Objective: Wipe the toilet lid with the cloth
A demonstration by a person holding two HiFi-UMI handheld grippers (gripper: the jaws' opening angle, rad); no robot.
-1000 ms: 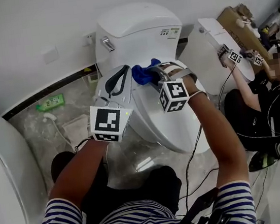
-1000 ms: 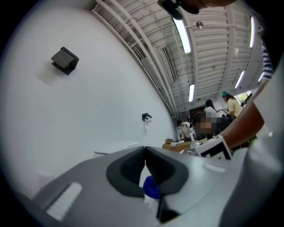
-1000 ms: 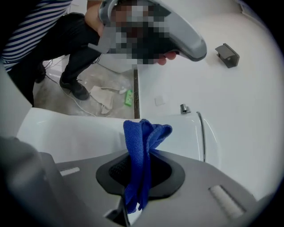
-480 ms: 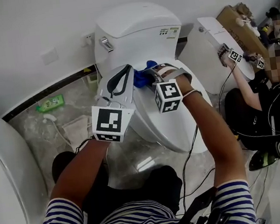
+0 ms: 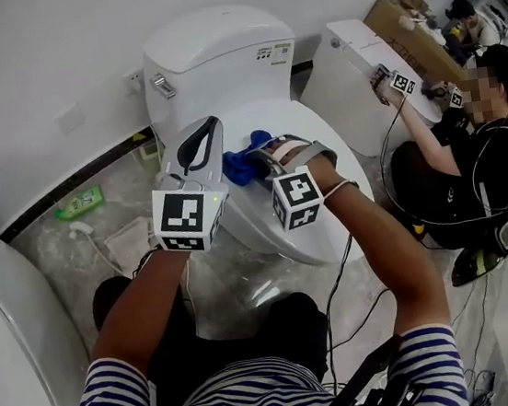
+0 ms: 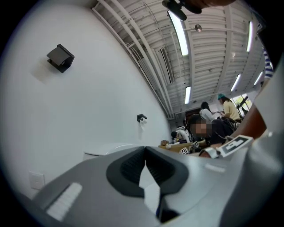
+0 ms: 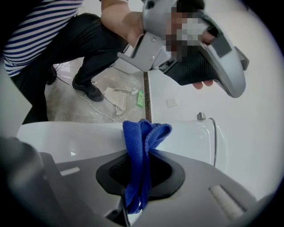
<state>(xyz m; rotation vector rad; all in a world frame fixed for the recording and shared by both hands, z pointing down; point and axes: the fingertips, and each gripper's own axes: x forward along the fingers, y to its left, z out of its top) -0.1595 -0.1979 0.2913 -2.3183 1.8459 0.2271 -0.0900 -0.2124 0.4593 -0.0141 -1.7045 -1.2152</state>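
Observation:
The white toilet lid (image 5: 319,170) lies closed below the cistern (image 5: 215,49). A blue cloth (image 5: 244,163) rests bunched on the lid's rear left part, and my right gripper (image 5: 251,163) is shut on it. In the right gripper view the blue cloth (image 7: 140,155) hangs pinched between the jaws over the lid (image 7: 66,133). My left gripper (image 5: 205,139) is raised beside the lid's left edge, pointing up at the wall, shut with nothing in it. Seen from the left gripper view, its jaws (image 6: 145,165) meet in front of the bare wall.
Another toilet (image 5: 11,331) stands at the left and one (image 5: 348,73) at the right. A seated person (image 5: 471,159) works with grippers at the right. A green bottle (image 5: 79,202) and a rag (image 5: 134,241) lie on the marble floor. Cables trail by my legs.
Both grippers shifted left and toward me over the lid, the right one dragging the blue cloth with it. The left gripper tilted up higher.

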